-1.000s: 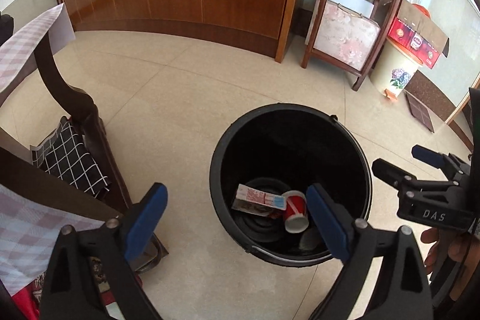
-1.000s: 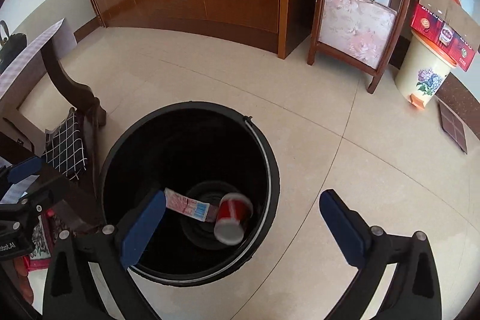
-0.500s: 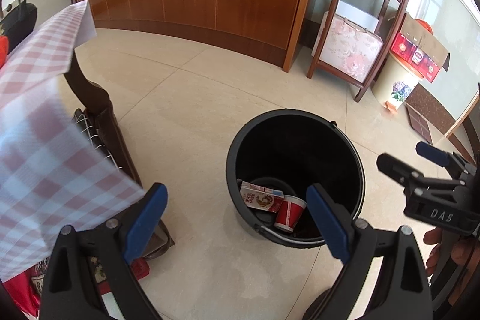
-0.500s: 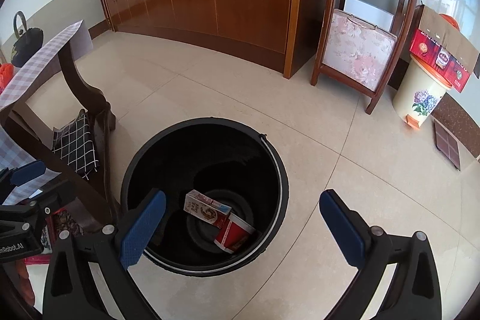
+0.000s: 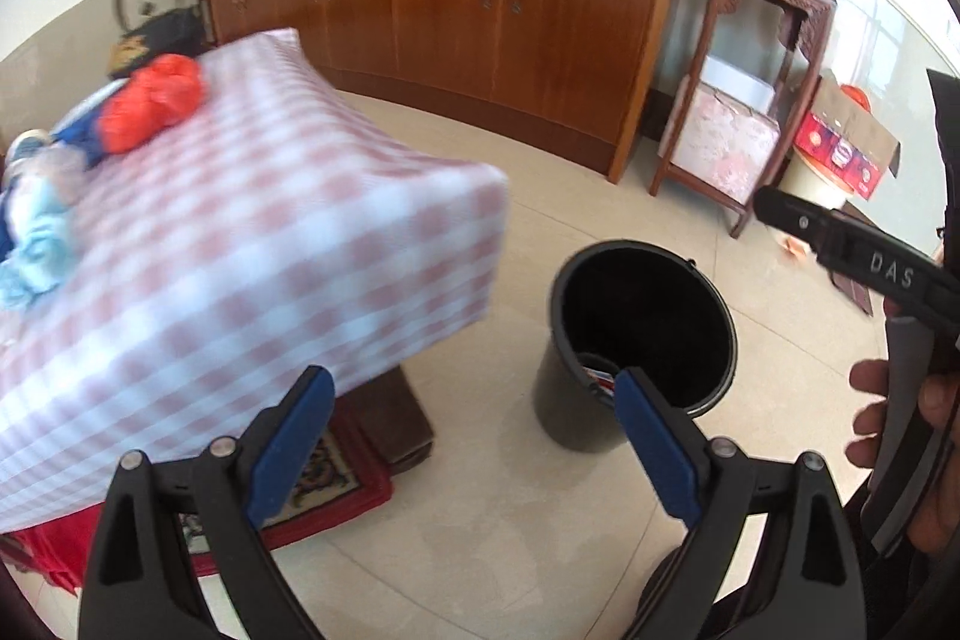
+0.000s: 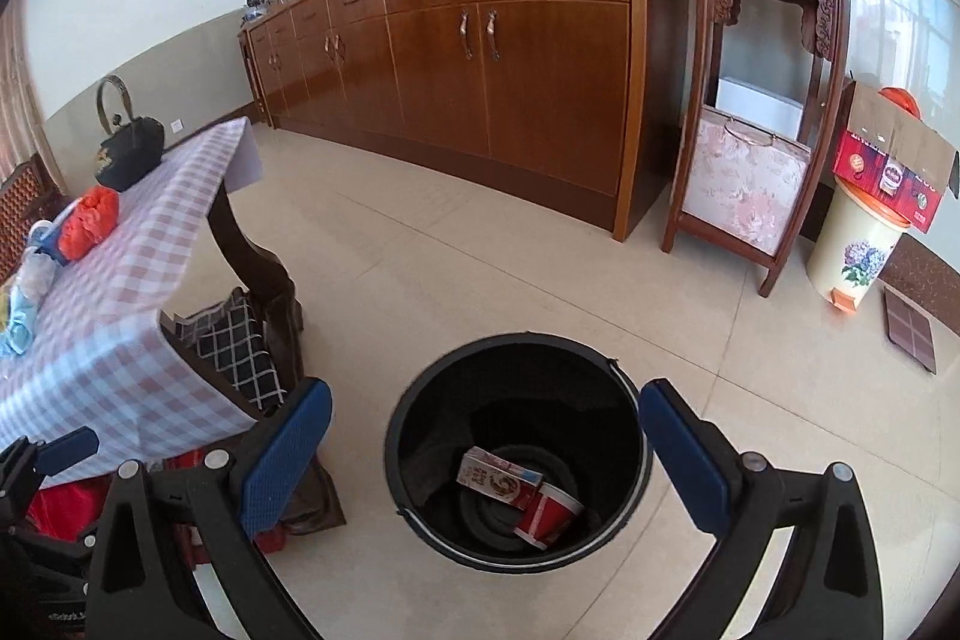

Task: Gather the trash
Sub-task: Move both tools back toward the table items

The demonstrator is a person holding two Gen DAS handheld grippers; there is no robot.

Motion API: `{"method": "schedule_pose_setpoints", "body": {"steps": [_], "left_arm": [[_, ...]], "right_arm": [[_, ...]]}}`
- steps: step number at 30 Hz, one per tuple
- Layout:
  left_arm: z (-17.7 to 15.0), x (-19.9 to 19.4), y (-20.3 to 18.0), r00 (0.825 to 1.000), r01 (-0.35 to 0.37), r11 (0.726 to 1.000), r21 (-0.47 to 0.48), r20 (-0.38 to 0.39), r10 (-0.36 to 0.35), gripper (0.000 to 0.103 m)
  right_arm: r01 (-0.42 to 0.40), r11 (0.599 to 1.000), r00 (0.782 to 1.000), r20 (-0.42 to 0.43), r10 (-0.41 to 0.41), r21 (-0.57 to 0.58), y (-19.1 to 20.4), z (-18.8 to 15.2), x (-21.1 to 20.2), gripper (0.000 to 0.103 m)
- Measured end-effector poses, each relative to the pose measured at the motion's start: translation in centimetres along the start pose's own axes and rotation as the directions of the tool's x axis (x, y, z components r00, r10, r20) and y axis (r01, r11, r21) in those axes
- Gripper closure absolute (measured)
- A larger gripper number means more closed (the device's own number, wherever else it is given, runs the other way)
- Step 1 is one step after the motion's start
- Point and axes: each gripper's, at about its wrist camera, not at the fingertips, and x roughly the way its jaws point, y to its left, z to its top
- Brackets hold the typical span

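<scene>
Holding both grippers above the floor, you have nothing in either one. Your left gripper [image 5: 474, 436] sits at the bottom of its frame with the blue pads [image 5: 291, 445] spread wide, bare tile between them. Your right gripper [image 6: 486, 454] is spread just as wide at the bottom of its own frame, and the bucket [image 6: 516, 451] shows through the gap.

That black bucket stands upright on the tile, lower centre in the right view and right of centre in the left view [image 5: 642, 340]. Inside, on its bottom, lie a carton [image 6: 498, 478] and a red cup [image 6: 549, 514], tipped on its side and touching the carton's lower right end. From the left view you see only a sliver of them past the rim.

The table [image 6: 102, 328], under a pink checked cloth, fills the left side of both frames. On it, toward the upper left, sit a black kettle [image 6: 129, 148], a crumpled orange bag [image 6: 90, 223] and what may be a light blue wrapper or cloth [image 5: 36, 244]; motion blur makes that one hard to name. Your right hand [image 5: 900, 412] shows at the right edge of the left view, gripping its handle. A long wooden cabinet [image 6: 480, 64] runs along the far wall, well apart from the bucket.
</scene>
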Motion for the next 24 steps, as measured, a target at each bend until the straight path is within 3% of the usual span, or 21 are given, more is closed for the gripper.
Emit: {"method": "schedule_pose_setpoints", "body": {"steps": [4, 8, 15, 24], "left_arm": [[-0.9, -2.8, 3.8, 0.998, -0.044, 0.995, -0.086, 0.036, 0.048, 0.008], [-1.4, -5.4, 7.4, 0.992, -0.076, 0.981, -0.181, 0.084, 0.092, 0.008], [-2.1, -8.5, 11.6, 0.965, -0.181, 0.949, -0.258, 0.138, 0.222, 0.008], [-3.9, -12.3, 17.4, 0.922, -0.278, 0.895, -0.349, 0.166, 0.351, 0.008]], "right_arm": [[-0.071, 0.997, 0.995, 0.069, 0.071, -0.005, 3.3, 0.9, -2.2, 0.000], [-0.140, 0.989, 0.977, 0.158, 0.145, -0.040, 7.1, 1.2, -4.2, 0.000], [-0.223, 0.961, 0.966, 0.093, 0.240, -0.161, 14.4, 1.4, -4.9, 0.000], [-0.352, 0.894, 0.924, 0.051, 0.380, -0.278, 22.0, 0.4, -6.1, 0.000]]}}
